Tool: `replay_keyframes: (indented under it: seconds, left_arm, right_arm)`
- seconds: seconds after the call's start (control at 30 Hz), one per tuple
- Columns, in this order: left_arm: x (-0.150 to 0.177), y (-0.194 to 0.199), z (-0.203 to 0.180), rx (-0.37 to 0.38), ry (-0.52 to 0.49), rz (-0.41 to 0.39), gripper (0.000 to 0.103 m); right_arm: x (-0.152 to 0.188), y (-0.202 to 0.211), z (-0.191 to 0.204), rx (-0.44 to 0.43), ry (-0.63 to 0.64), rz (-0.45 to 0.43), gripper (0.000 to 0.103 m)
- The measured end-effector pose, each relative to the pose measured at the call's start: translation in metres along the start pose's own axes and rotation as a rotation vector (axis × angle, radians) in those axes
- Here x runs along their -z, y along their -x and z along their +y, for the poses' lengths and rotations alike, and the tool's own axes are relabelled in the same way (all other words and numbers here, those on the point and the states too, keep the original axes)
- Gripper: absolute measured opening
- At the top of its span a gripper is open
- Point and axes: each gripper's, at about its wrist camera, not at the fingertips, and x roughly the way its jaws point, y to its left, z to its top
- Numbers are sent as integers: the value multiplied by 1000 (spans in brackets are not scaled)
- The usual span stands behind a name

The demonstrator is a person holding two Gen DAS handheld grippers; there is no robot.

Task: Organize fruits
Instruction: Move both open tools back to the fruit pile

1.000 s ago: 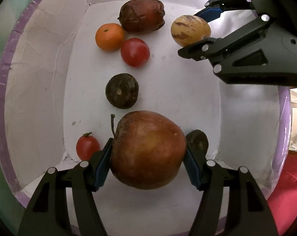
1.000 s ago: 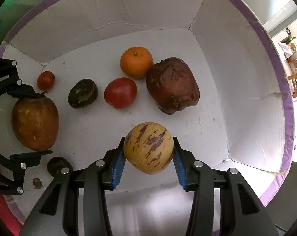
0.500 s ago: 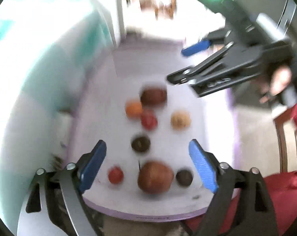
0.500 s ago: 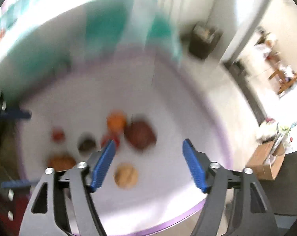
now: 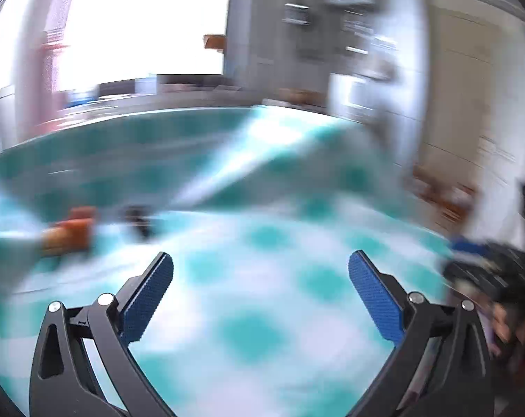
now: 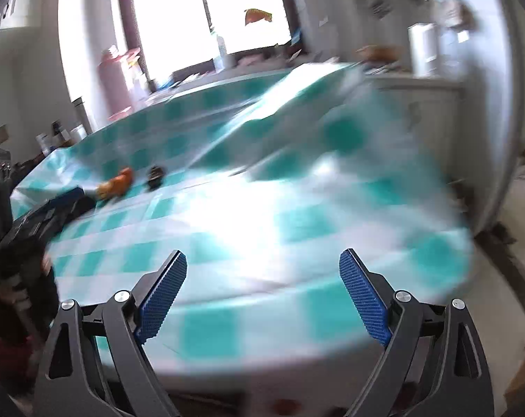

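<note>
Both views are motion-blurred. My left gripper (image 5: 260, 272) is open and empty above a teal-and-white checked tablecloth (image 5: 262, 312). My right gripper (image 6: 262, 271) is open and empty above the same cloth (image 6: 255, 229). An orange-coloured object (image 6: 116, 182) and a small dark object (image 6: 155, 175) lie on the cloth at the far left; both also show in the left wrist view as the orange blur (image 5: 67, 234) and the dark blur (image 5: 137, 219). The white box with the fruits is out of view.
The other gripper shows as a dark blur at the right edge of the left wrist view (image 5: 488, 267) and at the left edge of the right wrist view (image 6: 36, 222). A bright window (image 6: 241, 10) and cluttered counters lie beyond the table. The table's near edge (image 6: 262, 361) is below my right gripper.
Both grippers let go of the apple and the striped fruit, opened wide, rose out of the white box and swung up to face across the checked table.
</note>
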Motion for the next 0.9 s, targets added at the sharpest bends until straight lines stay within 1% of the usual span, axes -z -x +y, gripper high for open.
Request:
replay_keyframes:
  seconds: [0.03,0.07,0.1,0.17,0.2,0.23,0.27,0.33,0.4,0.43,0.5,0.53,0.6,0.67,0.73,0.8,0.83,0.9]
  left_arm:
    - [-7,2,31,-78,42,-10,101]
    - [-9,2,52,-126,70,-15,101]
    - [-21,8,77,-175,98,-17,101]
    - [-29,8,130,-291,161,-14,101]
    - [-30,7,155,-341,193,-14,101]
    - [-30,7,178,-374,216,-16,101]
    - [-30,11,200,-423,254,-21,101]
    - [-22,21,237,-473,319,-39,101]
    - [-15,31,261,-507,375,-69,101]
    - [-6,38,274,-530,428,-89,101]
    - [2,51,286,-549,524,-100,101]
    - [7,62,295,-568,591,-121,101]
    - [13,73,303,-610,650,-160,101]
    - [16,81,310,-649,676,-174,101]
    - [17,84,309,-651,691,-179,101]
    - [17,84,307,-661,685,-177,101]
    - [19,84,308,-664,680,-176,101]
    - [17,83,306,-663,672,-172,101]
  right_arm:
    - [-4,-19,18,-31,7,28,87]
    - [-10,-30,32,-47,18,47,87]
    - [-14,-40,47,-61,34,66,87]
    - [-19,-69,81,-105,88,102,87]
    - [-21,-81,96,-120,111,116,87]
    - [-23,-98,118,-130,136,144,87]
    - [-19,-109,130,-139,149,160,87]
    - [-23,-138,161,-181,173,209,87]
    - [-27,-166,186,-196,186,253,87]
    - [-31,-185,203,-202,194,275,87]
    - [-38,-208,226,-212,199,288,87]
    - [-43,-222,239,-217,195,295,87]
    - [-52,-244,258,-227,169,300,87]
    - [-64,-265,277,-250,131,293,87]
    - [-74,-284,291,-273,92,285,87]
    - [-80,-300,300,-270,62,287,85]
    - [-84,-310,303,-264,47,288,80]
    - [-89,-321,307,-274,20,298,75]
